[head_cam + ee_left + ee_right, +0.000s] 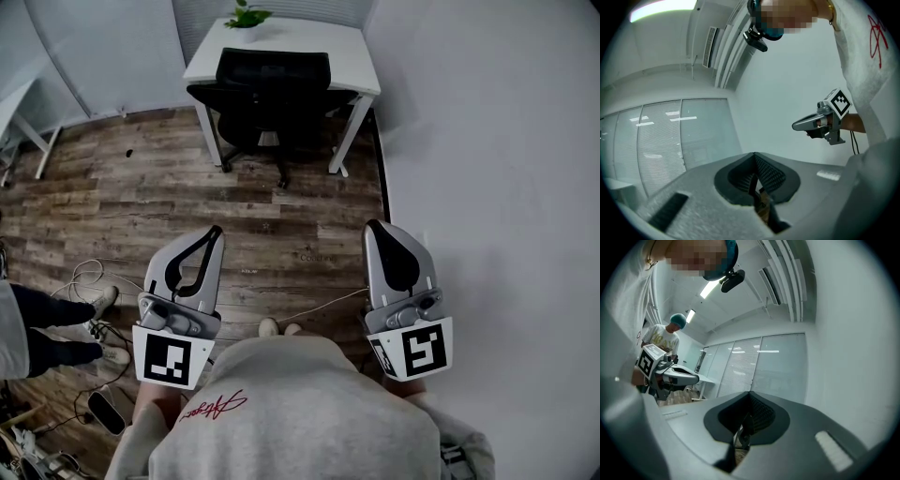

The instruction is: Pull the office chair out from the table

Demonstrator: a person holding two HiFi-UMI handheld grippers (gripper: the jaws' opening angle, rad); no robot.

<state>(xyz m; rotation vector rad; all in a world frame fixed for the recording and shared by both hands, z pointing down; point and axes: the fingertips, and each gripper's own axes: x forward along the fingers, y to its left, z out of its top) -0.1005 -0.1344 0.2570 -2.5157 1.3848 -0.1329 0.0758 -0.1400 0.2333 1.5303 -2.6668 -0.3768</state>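
Risk begins with the jaws: on the left gripper [215, 232] and the right gripper [373, 226] they are pressed together on nothing, so neither can take the office chair [272, 80] until you open them. The chair stands at the upper centre of the head view, tucked under the white table [354, 58] between its legs, well apart from both grippers. Pull it askew and its base is likely to catch a table leg; a jolt there could upset the plant [247, 14] on the table's far edge. Loose cables [86, 275] lie at the lower left, and one white lead [323, 302] crosses just ahead of your shoes [278, 327]: watch your footing. The floor [141, 187] is wood-pattern plank, probably smooth enough for the chair to roll. A white wall [487, 141] fills the right of the frame, close beside the table.
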